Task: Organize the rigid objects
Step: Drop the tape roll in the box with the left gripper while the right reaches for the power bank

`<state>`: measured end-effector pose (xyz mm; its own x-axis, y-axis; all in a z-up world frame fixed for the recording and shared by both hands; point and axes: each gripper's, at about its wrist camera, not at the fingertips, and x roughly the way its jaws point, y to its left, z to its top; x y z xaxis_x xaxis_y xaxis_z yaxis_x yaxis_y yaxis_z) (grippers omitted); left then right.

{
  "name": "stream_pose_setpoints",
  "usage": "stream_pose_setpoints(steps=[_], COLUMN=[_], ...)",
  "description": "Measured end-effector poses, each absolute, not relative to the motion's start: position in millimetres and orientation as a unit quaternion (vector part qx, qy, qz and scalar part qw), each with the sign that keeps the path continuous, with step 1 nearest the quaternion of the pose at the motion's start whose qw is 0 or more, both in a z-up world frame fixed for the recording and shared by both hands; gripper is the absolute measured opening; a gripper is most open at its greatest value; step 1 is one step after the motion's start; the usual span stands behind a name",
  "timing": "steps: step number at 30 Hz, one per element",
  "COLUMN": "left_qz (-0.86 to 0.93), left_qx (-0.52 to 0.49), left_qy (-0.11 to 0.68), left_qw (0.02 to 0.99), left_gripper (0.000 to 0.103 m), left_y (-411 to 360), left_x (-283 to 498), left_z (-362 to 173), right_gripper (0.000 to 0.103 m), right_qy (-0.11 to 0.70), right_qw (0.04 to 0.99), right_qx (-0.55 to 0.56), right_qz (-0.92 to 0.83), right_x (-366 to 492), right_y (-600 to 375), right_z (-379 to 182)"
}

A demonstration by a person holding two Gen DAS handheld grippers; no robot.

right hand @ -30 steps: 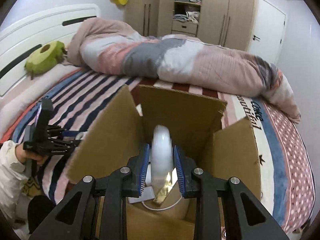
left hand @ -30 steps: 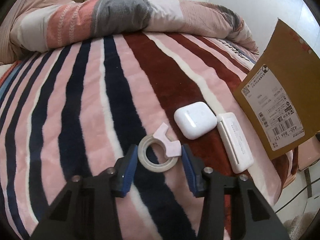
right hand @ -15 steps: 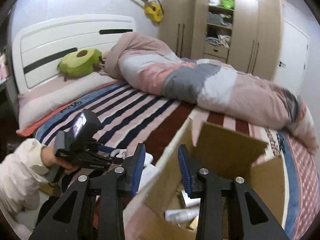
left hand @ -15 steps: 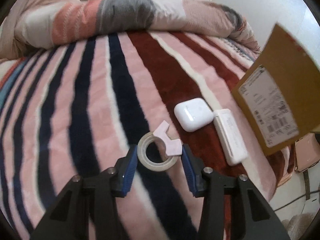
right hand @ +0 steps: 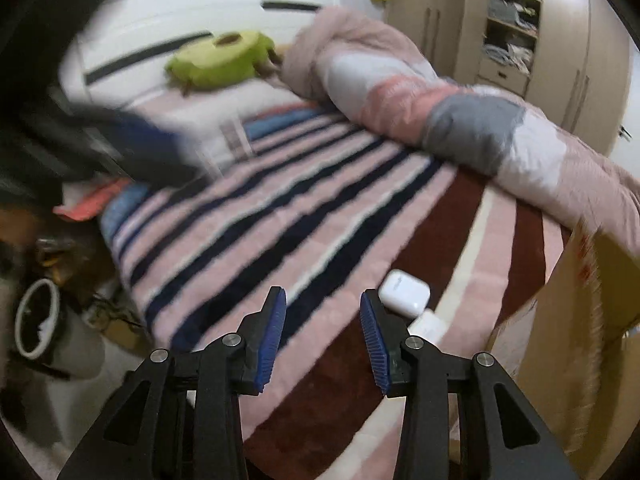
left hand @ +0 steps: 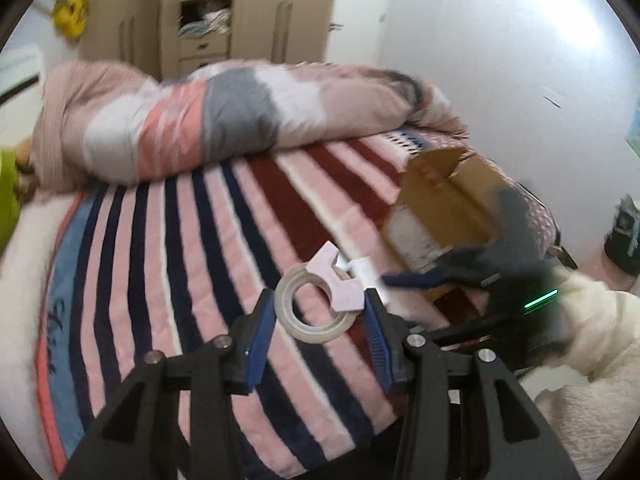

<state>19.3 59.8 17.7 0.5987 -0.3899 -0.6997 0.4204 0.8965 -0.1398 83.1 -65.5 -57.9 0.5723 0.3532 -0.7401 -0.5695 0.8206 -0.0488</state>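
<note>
My left gripper is shut on a clear tape roll with a pink dispenser and holds it above the striped blanket. My right gripper is open and empty, low over the blanket's near edge. A white earbud case lies just right of its right finger, with a flat white case beside it. The open cardboard box stands on the bed to the right; it also shows at the right edge of the right wrist view. The right gripper appears blurred in the left wrist view.
A rolled pink and grey duvet lies across the back of the bed. A green plush sits by the white headboard. Wardrobes stand behind. A bin is on the floor left of the bed.
My left gripper has lifted the tape roll off the blanket. My right gripper let go of a white object in the box, opened, and swung left and down to the white cases.
</note>
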Motion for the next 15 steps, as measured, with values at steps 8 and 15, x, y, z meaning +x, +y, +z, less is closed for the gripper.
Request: stream_pose_setpoints(steps=[8,15], left_qz=[-0.336,-0.378], left_qx=[0.054,0.107], left_qy=[0.365,0.399], left_qw=[0.867,0.829], left_gripper=[0.041,0.041], left_y=[-36.1,-146.0], left_x=[39.7,86.2], left_z=[66.0,51.8], right_gripper=[0.041,0.045], right_qy=[0.404,0.418], right_qw=[0.894,0.9], right_qx=[-0.155,-0.086], right_qz=[0.113,0.082], right_x=[105.1,119.2], right_y=[-89.7,-111.8], right_z=[-132.5,-157.1])
